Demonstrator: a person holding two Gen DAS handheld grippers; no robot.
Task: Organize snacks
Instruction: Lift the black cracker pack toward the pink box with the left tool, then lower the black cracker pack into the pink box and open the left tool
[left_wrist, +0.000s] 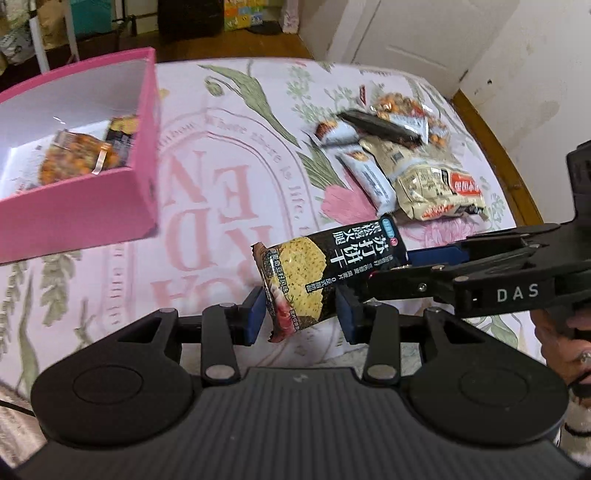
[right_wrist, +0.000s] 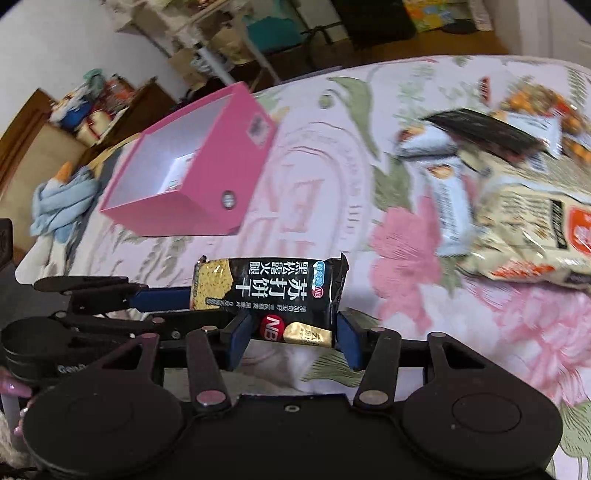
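Observation:
A black soda cracker packet with yellow cracker pictures hangs above the floral cloth. It sits between the fingers of my left gripper, whose blue pads flank its lower end. My right gripper also has its blue pads on either side of the packet, and its fingers reach in from the right in the left wrist view. A pink box lies at the left, open, with snack packs inside. It also shows in the right wrist view.
A pile of snack packets lies on the cloth at the right: pale blue bars, a beige bag, a black pack. The same pile shows in the right wrist view. The wooden bed edge runs beyond it.

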